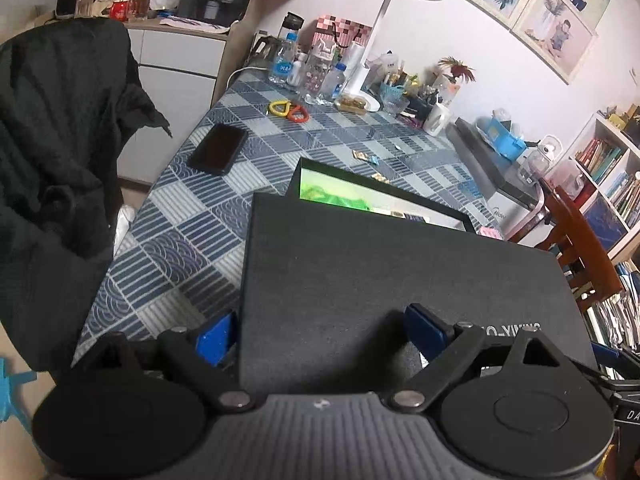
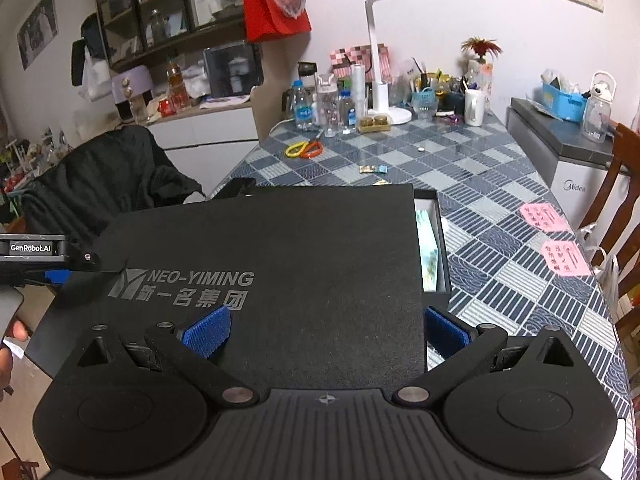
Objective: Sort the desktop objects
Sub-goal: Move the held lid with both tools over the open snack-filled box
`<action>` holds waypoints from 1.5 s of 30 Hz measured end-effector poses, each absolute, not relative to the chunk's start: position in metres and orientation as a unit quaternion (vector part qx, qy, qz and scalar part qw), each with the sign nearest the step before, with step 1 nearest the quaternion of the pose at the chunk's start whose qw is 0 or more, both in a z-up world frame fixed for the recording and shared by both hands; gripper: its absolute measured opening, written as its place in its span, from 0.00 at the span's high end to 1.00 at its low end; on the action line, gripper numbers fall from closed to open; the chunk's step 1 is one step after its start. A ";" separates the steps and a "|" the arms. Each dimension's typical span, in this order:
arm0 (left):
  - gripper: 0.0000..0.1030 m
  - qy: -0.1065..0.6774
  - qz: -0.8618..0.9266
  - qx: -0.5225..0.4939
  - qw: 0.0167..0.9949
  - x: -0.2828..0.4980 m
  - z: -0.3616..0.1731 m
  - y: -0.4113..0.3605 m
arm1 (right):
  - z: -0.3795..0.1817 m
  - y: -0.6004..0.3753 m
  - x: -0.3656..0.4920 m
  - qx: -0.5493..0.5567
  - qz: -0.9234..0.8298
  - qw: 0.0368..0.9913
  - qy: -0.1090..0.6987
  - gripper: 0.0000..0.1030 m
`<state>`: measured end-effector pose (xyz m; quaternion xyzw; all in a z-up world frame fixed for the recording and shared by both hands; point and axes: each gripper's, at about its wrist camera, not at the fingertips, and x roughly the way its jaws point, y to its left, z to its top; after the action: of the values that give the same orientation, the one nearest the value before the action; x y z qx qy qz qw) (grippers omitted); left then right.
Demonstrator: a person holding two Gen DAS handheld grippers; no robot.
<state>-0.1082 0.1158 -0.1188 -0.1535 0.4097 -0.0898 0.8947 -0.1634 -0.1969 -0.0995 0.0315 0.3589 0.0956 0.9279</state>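
Both tools carry a black box lid (image 2: 280, 272) printed NEO-YIMING over its open box (image 2: 434, 240), which sits just ahead of them on the checked tabletop (image 2: 500, 200). The right tool (image 2: 326, 330) straddles the lid's near right corner, the left tool (image 1: 320, 334) its left corner; whether either is clenched on it I cannot tell. I judge the step is closing the box: next, shift the lid square over the rim and lower it level.

The right gripper (image 2: 326, 330) has its jaws spread across the near edge of a black lid (image 2: 280, 264), above an open box (image 2: 438, 240) on the counter (image 2: 500, 200).
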 end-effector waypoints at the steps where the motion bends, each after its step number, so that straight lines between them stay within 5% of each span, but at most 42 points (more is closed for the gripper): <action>1: 0.00 0.410 -0.090 -0.154 0.895 -0.111 -0.119 0.116 | -0.099 -0.197 -0.166 0.033 0.096 0.928 0.359 0.00; 22: 0.00 0.447 -0.099 -0.137 0.878 -0.154 -0.136 0.115 | -0.113 -0.203 -0.220 0.052 0.106 0.910 0.397 0.00; 45: 0.00 0.515 -0.087 -0.135 0.842 -0.126 -0.224 0.099 | -0.199 -0.215 -0.196 0.061 0.093 0.870 0.480 0.00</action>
<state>-0.1264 0.0993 -0.2240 -0.1345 0.5148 -0.0871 0.8422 -0.1958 -0.2149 -0.1987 0.0613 0.4797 0.0934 0.8703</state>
